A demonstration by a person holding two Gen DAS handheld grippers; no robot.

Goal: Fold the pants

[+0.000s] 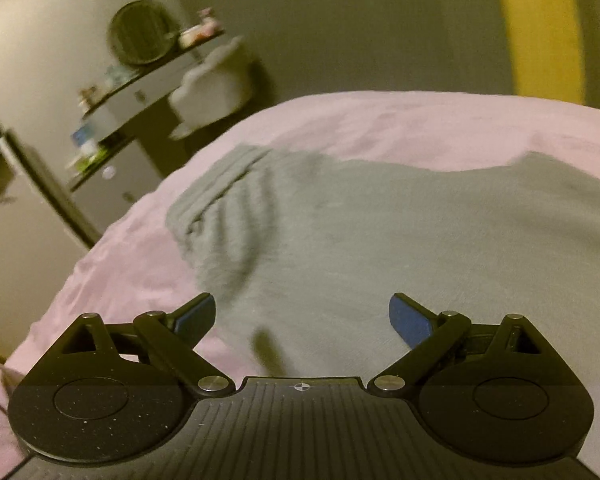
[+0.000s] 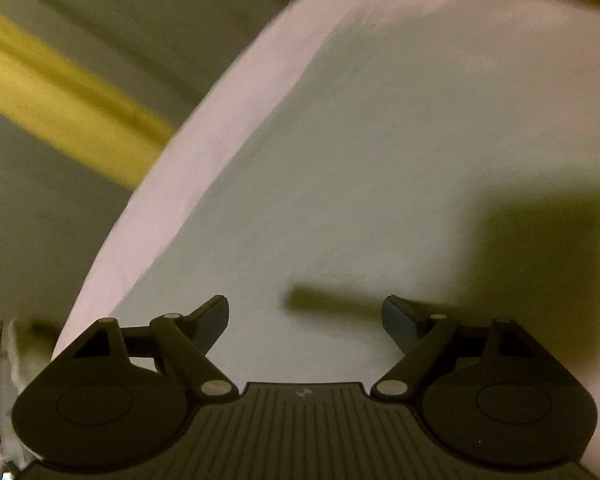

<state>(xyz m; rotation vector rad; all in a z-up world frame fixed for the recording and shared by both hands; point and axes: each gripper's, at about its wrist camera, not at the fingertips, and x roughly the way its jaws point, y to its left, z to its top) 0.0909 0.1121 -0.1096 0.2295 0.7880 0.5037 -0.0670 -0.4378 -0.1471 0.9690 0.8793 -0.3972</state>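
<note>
Left wrist: low over pants [image 1: 380,240], facing waistband and shelves [image 1: 132,92].
Right wrist: closer, angled across pants [image 2: 360,180].
Shared: pants, pink sheet [image 1: 380,128].

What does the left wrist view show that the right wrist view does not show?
Only the left wrist view shows the ribbed waistband of the pants and a shelf unit beside the bed. Only the right wrist view shows a large dark shadow lying on the pants. Both views show the grey pants on the pink bed sheet, a yellow strip behind, and an open, empty claw: left claw, right claw.
</note>
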